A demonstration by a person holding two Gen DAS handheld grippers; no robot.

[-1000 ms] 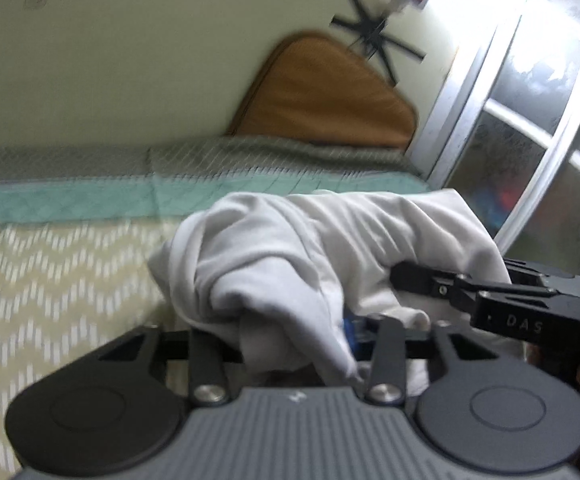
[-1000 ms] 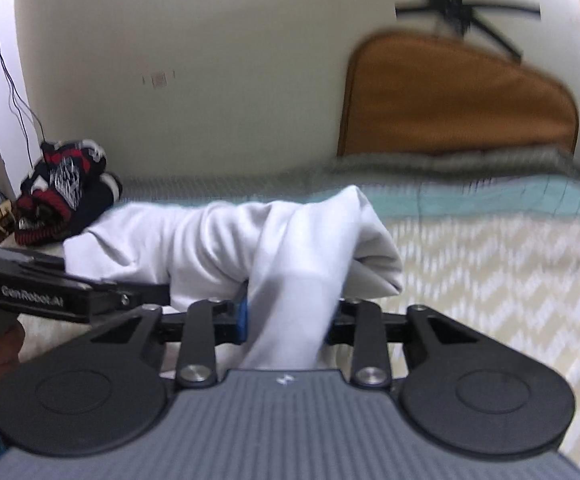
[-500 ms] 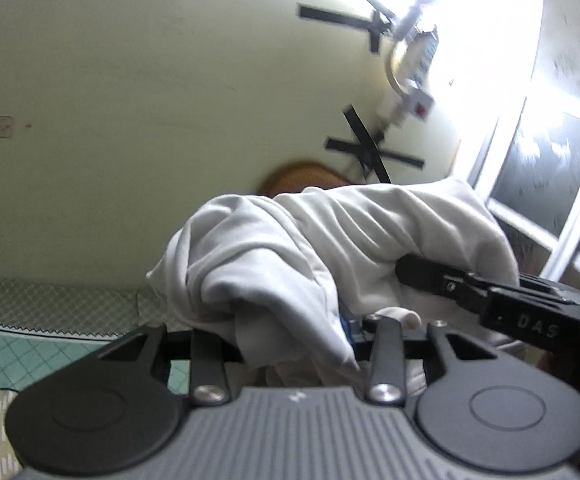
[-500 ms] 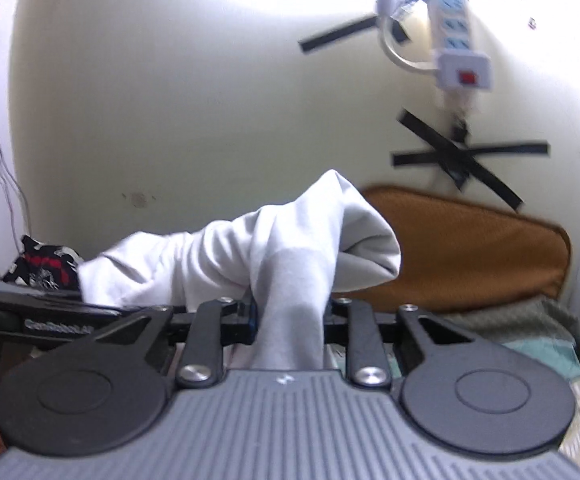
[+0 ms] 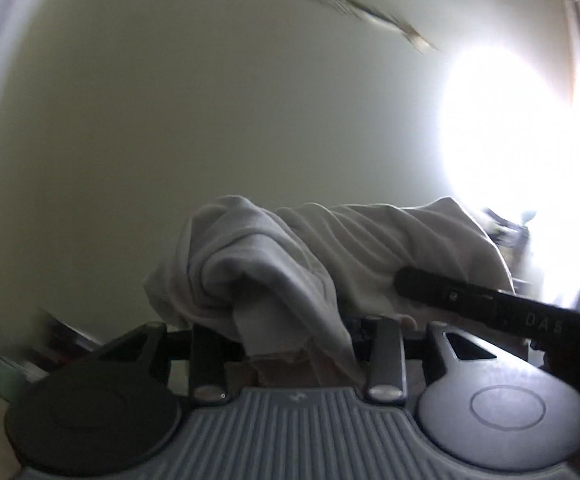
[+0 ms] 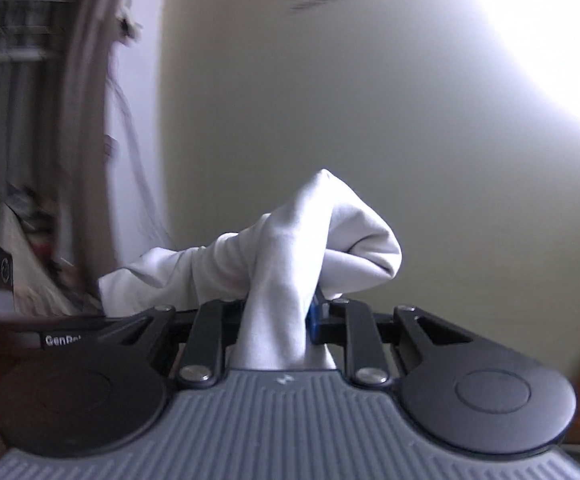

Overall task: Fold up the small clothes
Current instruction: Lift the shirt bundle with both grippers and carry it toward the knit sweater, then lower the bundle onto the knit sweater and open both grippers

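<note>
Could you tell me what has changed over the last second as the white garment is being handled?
Both tongs, left and right, have swung upward with the white garment: the bed and the brown cushion behind it have dropped out of view, leaving mostly bare wall and glare, and both views are now blurred by motion. Nothing was let go or newly grasped; each pair stays shut on its bunch of the cloth, which hangs between them as before.

Both fisheye views are dim overall, with strong barrel curving and dark corners. In the left wrist view, a blown-out white glare [image 5: 518, 168] sits up and right of the fingers, washing out detail there. The right wrist view overexposes at upper right. Motion blur smears the dark streak on the pale wall [image 5: 366, 16] and the grey clutter left of the fingers [image 6: 29, 120]. The crumpled white cloth garment [image 6: 290, 256] stays fairly sharp, softly shaded.
</note>
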